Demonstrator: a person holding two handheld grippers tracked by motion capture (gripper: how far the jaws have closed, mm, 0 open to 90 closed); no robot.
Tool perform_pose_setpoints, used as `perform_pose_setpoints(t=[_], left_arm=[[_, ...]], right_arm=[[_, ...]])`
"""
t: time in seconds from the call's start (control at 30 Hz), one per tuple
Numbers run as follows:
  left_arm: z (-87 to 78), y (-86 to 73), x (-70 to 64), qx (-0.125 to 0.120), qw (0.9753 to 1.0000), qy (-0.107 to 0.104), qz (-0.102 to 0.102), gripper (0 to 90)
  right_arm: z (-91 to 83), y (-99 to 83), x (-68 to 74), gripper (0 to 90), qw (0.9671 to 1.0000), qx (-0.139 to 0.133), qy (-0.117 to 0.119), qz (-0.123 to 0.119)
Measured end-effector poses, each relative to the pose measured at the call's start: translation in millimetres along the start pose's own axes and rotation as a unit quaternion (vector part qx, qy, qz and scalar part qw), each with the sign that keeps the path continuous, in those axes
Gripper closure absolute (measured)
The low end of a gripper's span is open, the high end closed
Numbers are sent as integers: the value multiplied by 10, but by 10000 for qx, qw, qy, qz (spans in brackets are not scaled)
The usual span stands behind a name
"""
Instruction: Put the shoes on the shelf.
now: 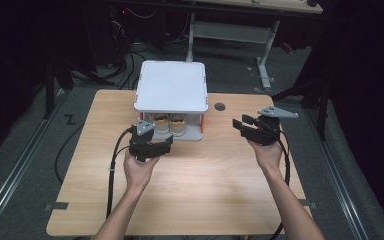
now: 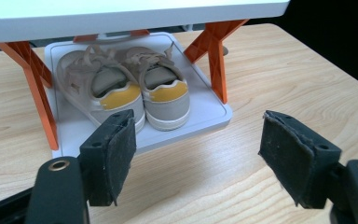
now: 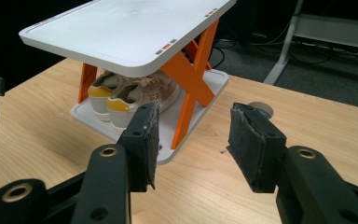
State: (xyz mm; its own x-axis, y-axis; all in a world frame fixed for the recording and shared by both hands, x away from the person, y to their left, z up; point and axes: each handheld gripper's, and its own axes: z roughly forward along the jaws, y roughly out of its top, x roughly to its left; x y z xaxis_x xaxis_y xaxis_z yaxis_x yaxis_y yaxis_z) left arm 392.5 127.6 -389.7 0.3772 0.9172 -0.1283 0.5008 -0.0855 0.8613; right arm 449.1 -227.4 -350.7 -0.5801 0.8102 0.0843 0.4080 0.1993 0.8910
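Note:
A small two-level shoe rack (image 1: 170,85) with white shelves and orange X-shaped side braces (image 3: 189,84) stands at the back middle of the wooden table. A pair of beige sneakers with yellow heel patches (image 2: 130,91) (image 3: 121,95) (image 1: 170,124) sits on its lower shelf, heels toward me. My left gripper (image 1: 152,142) (image 2: 198,154) is open just in front of the rack's lower shelf, holding nothing. My right gripper (image 1: 245,125) (image 3: 193,140) is open to the right of the rack, jaws pointing left toward it, holding nothing.
The wooden table (image 1: 200,195) has bare room in front and at both sides of the rack. A round cable hole (image 1: 220,106) lies right of the rack. Behind the table are desk legs (image 1: 262,65) and cables on a dark floor.

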Motion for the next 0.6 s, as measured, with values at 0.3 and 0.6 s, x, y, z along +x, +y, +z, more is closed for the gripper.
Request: perform_pose_setpoints(t=[0.3,0.6], left_arm=[[-149,-66,42,-104,9999,-44,-92,250],[-281,-165,115,-110,9999,-23,-83,235]], right_arm=[[-225,-174,-90,519,9998,-109,62,175],[-410,-384,-178,507,9993,-160,18,327]])
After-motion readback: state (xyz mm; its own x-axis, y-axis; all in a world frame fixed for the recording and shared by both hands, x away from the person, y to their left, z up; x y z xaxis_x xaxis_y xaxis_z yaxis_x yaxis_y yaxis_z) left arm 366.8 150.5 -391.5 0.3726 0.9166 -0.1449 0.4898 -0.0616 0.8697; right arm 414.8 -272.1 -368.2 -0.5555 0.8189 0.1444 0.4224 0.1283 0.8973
